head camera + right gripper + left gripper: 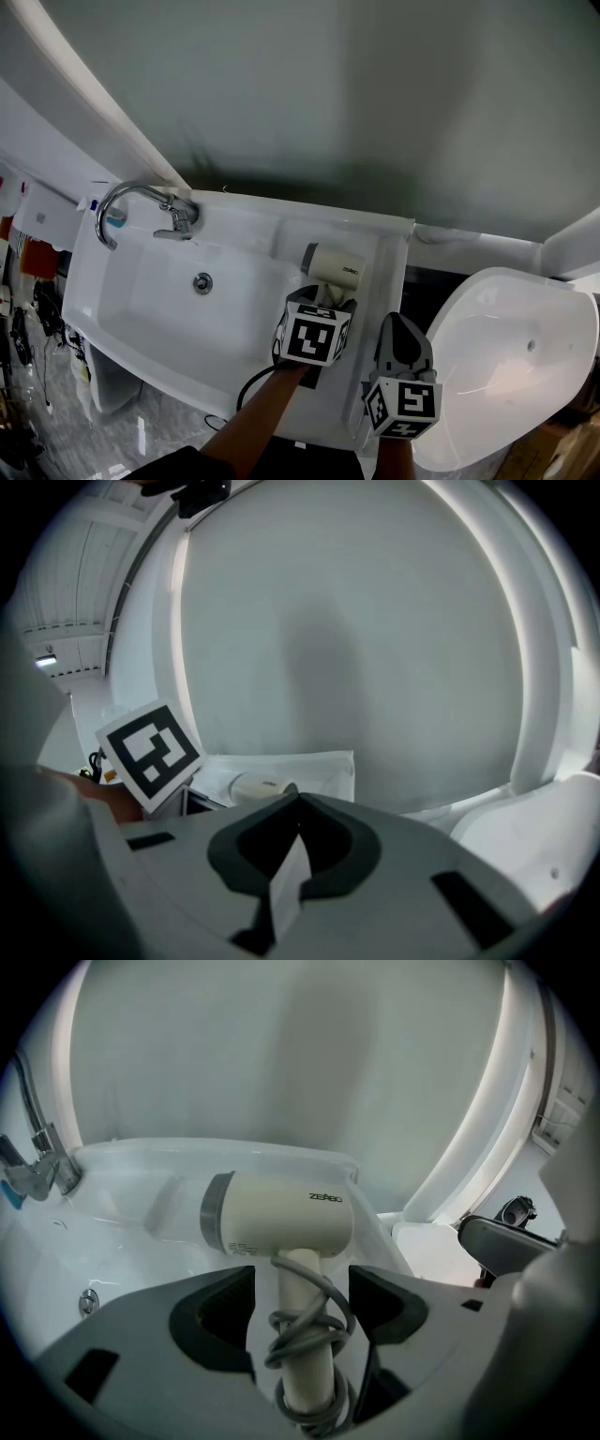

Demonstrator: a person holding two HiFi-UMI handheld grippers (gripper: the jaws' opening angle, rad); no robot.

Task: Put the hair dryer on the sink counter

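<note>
A cream hair dryer lies on the white sink counter, to the right of the basin, its barrel crosswise. In the left gripper view its handle, wrapped with grey cable, runs between the jaws of my left gripper. Both pads stand off the handle with a gap on each side, so the gripper is open. In the head view my left gripper sits just in front of the dryer. My right gripper hovers to its right by the counter's edge, jaws together and empty.
The sink basin with its drain and a chrome faucet lies to the left. A white rounded bowl fixture stands to the right of the counter. A grey wall rises behind.
</note>
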